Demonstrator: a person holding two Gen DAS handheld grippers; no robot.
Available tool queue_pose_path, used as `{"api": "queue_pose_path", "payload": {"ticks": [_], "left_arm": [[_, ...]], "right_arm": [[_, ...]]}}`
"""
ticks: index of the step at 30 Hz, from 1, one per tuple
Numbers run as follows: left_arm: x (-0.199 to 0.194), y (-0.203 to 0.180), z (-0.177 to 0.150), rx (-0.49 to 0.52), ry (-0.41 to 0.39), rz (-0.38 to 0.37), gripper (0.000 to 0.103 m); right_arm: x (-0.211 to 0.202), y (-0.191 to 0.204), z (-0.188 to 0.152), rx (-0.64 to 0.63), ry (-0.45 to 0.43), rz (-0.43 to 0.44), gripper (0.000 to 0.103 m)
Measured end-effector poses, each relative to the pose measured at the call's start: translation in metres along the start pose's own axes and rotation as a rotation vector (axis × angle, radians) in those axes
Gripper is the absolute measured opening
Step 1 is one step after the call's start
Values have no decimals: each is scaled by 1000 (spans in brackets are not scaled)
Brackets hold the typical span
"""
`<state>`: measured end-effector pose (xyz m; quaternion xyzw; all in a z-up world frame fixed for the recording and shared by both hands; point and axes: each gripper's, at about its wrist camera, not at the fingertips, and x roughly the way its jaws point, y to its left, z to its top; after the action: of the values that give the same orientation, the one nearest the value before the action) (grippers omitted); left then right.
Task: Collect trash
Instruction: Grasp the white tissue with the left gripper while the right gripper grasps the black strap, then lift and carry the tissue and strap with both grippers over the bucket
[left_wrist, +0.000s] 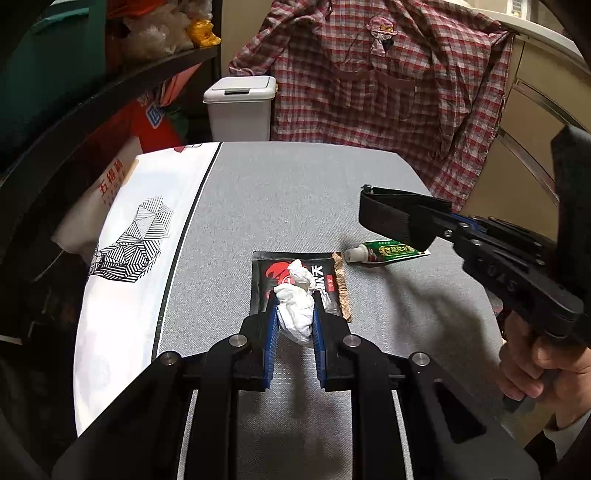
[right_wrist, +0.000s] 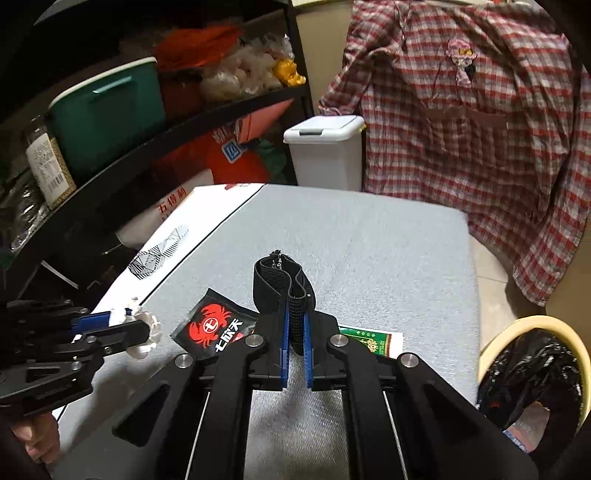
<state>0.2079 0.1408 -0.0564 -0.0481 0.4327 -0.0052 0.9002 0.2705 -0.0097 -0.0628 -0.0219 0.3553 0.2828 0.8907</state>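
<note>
Gripping crumpled tissue (left_wrist: 295, 306) — left hand-held gripper (left_wrist: 295, 317); right hand-held gripper (right_wrist: 295, 332) clamps black strap (right_wrist: 282, 284).

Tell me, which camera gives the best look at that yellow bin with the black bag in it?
The right wrist view. The yellow bin, lined with a black bag, sits at its lower right, beside the grey table. The left wrist view does not show it at all; the right gripper and the person's hand fill that side.
</note>
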Motion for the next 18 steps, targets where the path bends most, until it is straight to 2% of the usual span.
{"api": "queue_pose_path", "payload": {"ticks": [9,18], "left_arm": [[-27,-6,8,-8,-62,-25,17],[-64,-19,9,-7,-142,-43,17]], "right_arm": [[-62,18,1,-42,-62,-49,6],[-149,18,-3,-9,-149,-130,6]]}}
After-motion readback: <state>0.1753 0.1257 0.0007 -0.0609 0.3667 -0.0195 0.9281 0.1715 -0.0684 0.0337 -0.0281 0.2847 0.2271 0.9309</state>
